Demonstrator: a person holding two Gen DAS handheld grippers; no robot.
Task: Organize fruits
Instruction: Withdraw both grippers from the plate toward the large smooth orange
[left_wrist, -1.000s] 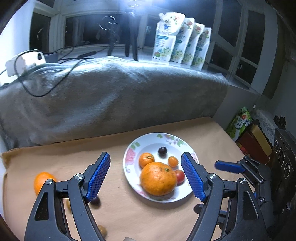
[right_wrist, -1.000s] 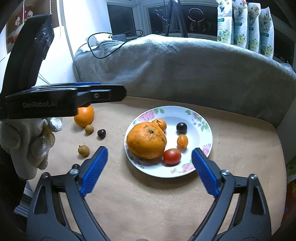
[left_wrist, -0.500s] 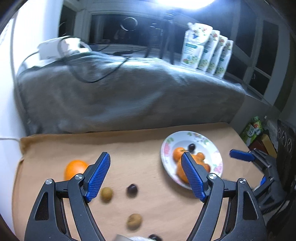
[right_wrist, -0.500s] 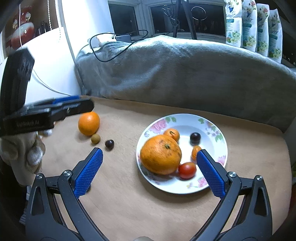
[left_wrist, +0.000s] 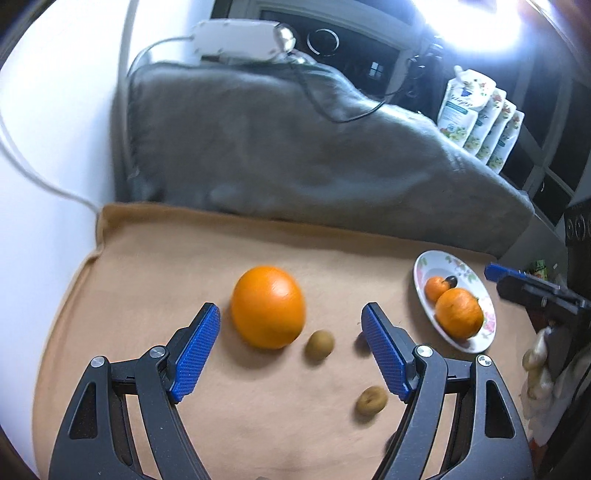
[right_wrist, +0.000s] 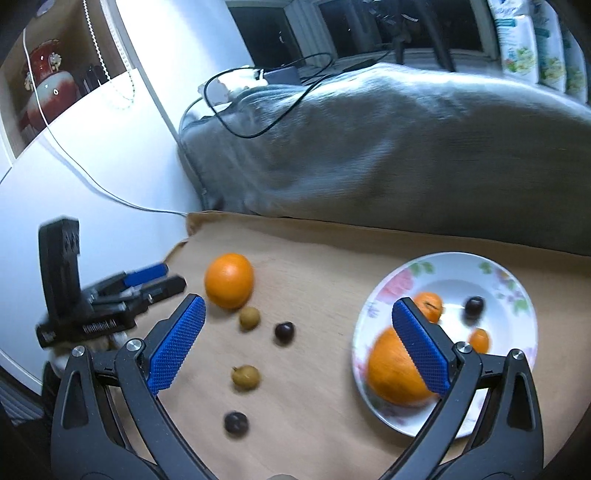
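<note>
We see a grey blanket heaped behind a tan cloth, with a black cable trailing over it. Dark windows stand beyond the blanket, pouches lined on the sill to its right. A white wall rises left of it.

My gripper pads are blue, dotted, on black arms. The orange is bright orange on tan cloth; far right, the white plate carries pink and green flowers beside the grey blanket.
</note>
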